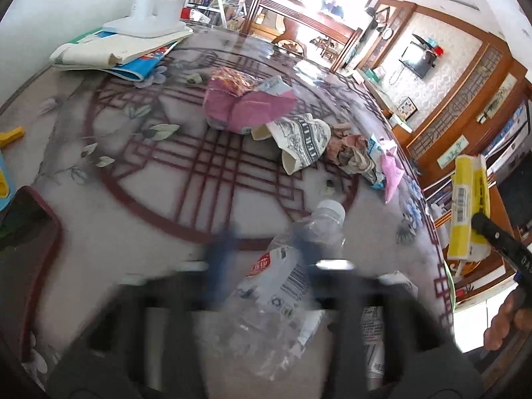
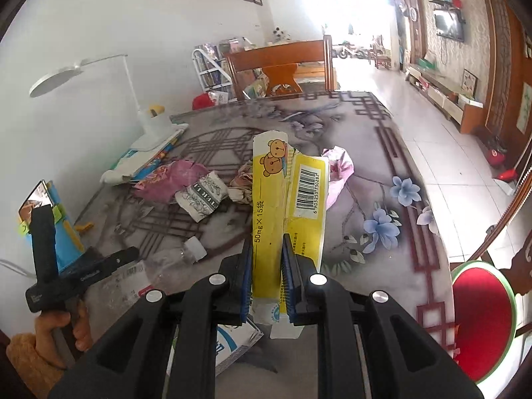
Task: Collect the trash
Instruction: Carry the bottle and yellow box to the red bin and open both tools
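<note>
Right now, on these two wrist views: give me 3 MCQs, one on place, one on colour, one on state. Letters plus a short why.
1. Where is the clear bottle?
A. lying on the table, between the left gripper's fingers
B. standing by the lamp
C. on the floor

2. What colour is the flattened box in the right gripper?
A. pink
B. yellow
C. blue

3. What state is the right gripper in?
A. open, nothing between the fingers
B. shut on the box
C. shut on a paper cup

Answers:
1 A: it lies on its side on the table just ahead of the left gripper.
2 B: yellow card with a bear print and barcode.
3 B: both pads press the box's sides.
</note>
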The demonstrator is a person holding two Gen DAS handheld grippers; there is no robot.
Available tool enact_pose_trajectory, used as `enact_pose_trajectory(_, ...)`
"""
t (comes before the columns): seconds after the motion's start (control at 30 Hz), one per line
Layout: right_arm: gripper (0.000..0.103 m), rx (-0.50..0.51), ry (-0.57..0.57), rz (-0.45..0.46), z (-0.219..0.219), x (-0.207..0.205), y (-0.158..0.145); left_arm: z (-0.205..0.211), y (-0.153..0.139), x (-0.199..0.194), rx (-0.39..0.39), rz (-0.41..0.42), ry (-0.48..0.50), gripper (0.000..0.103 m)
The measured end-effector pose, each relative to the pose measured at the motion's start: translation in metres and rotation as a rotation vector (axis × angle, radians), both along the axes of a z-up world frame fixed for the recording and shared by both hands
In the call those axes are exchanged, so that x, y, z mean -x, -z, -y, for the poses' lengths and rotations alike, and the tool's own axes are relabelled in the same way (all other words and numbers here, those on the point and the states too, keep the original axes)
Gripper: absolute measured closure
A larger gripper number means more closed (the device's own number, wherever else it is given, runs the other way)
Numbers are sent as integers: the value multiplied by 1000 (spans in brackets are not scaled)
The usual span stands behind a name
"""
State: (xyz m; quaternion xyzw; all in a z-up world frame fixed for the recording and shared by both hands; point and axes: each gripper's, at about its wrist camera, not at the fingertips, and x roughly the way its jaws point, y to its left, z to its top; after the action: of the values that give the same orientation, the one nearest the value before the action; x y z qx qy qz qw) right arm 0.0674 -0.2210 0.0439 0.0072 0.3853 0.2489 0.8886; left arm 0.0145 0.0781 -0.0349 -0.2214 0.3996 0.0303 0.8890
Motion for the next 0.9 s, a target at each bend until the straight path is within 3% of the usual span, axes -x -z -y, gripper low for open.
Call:
enact_pose_trajectory(0.1, 88, -25, 14, -24, 10, -4, 2, 9, -9, -3, -89, -9, 59, 32)
enact_pose_trajectory(0.3, 88, -141, 64, -120, 39, -16, 8, 59, 5, -19, -321, -164, 312, 31)
enact_pose_trajectory(0.37, 88, -172, 80, -141, 48, -19, 9, 69, 14, -21, -388, -209, 328, 39)
enact_pose_trajectory(0.4, 88, -173, 83, -139, 50, -18, 8, 71, 17, -21, -398, -220, 329, 47)
enact_pose_trajectory(0.53, 88, -144, 71, -131, 53, -15, 8, 71, 20, -19, -381, -228, 288, 51)
enact_pose_trajectory(0.73, 88, -182, 83, -158, 65, -16, 9, 74, -19, -2, -331, -101, 185, 52)
enact_pose_trajectory(0.9, 88, -205, 92, -151, 73, -13, 5, 98, -58, 5, -319, -1, 163, 52)
